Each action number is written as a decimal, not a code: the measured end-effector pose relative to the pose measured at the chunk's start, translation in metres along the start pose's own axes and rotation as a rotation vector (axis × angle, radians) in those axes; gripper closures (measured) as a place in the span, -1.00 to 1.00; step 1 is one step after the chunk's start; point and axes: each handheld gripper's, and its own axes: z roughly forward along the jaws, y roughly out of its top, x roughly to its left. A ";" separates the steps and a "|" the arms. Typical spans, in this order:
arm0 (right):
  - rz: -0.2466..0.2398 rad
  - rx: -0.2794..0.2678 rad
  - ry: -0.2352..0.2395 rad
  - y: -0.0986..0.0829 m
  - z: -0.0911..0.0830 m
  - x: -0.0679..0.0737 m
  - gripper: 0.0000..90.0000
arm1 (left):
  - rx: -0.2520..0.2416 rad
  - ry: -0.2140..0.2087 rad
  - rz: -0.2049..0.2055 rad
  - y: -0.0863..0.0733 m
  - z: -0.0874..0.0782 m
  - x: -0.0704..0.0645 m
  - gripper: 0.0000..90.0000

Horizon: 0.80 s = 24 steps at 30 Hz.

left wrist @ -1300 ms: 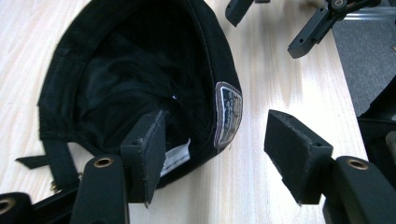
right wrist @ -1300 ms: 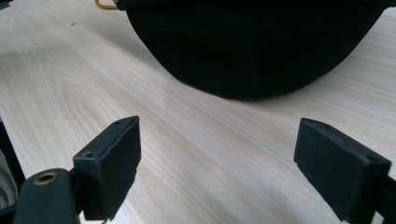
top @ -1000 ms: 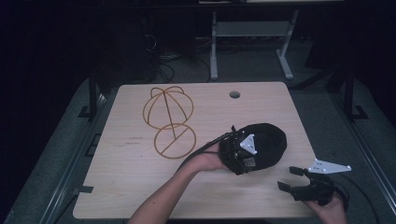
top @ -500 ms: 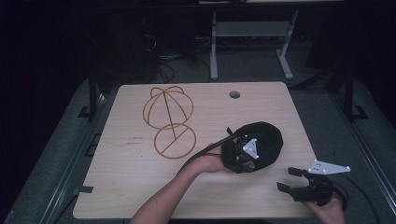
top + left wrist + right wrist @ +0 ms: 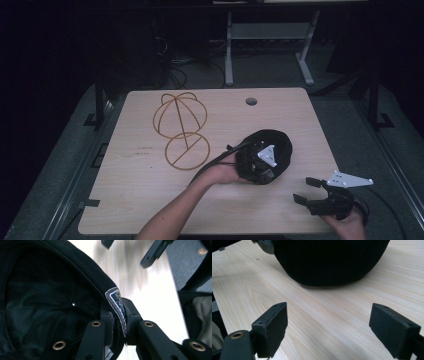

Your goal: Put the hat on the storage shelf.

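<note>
Left gripper (image 5: 117,327) clenched on rim of black cap (image 5: 272,145), jaws pinching stitched edge with small white-bordered label. Cap: dark fabric, rounded crown, inside facing left gripper, sitting right of centre on tabletop (image 5: 140,200). Right gripper (image 5: 306,190) released, jaws wide apart, near cap at tabletop's front right corner. Wire cap stand (image 5: 181,131) lying well left.
</note>
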 end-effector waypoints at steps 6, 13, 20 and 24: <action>-0.016 -0.033 0.014 0.009 0.002 0.003 -0.68 | -0.062 0.001 -0.038 0.000 -0.021 0.002 0.81; -0.035 -0.077 0.034 0.022 0.008 0.010 -0.67 | -0.154 -0.010 -0.071 0.000 -0.049 0.005 0.81; -0.050 -0.119 0.069 0.038 0.016 0.012 -0.67 | -0.234 -0.032 -0.093 0.002 -0.070 0.007 0.81; -0.046 -0.146 0.085 0.048 0.022 0.010 -0.67 | -0.246 -0.045 -0.083 0.007 -0.075 0.006 0.81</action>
